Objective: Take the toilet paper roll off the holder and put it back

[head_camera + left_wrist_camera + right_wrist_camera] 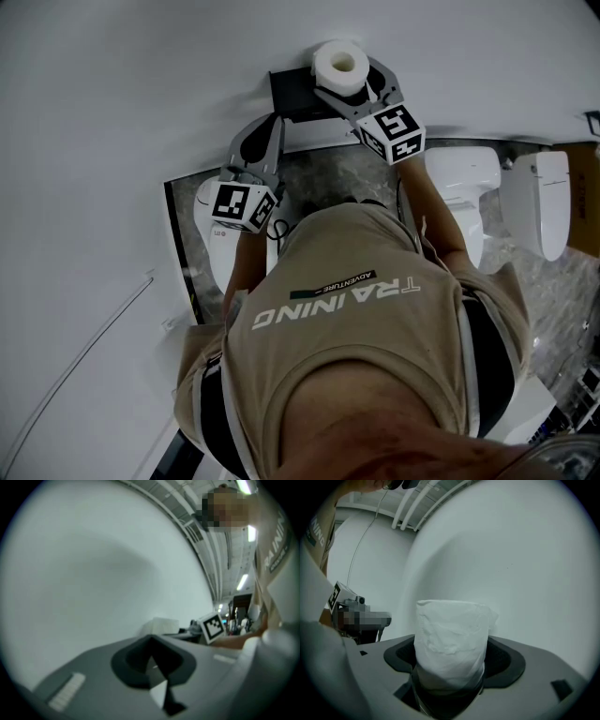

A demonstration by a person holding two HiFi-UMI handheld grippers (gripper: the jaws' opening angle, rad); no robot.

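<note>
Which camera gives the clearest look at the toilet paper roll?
The right gripper view: the toilet paper roll fills its centre, gripped by the right tool. The head view shows only its small round end and hollow core. The left gripper view shows at most a tiny pale shape.

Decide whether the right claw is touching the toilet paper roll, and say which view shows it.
Touching. The right gripper view shows the right claw closed on the toilet paper roll, its jaws pressing both sides.
</note>
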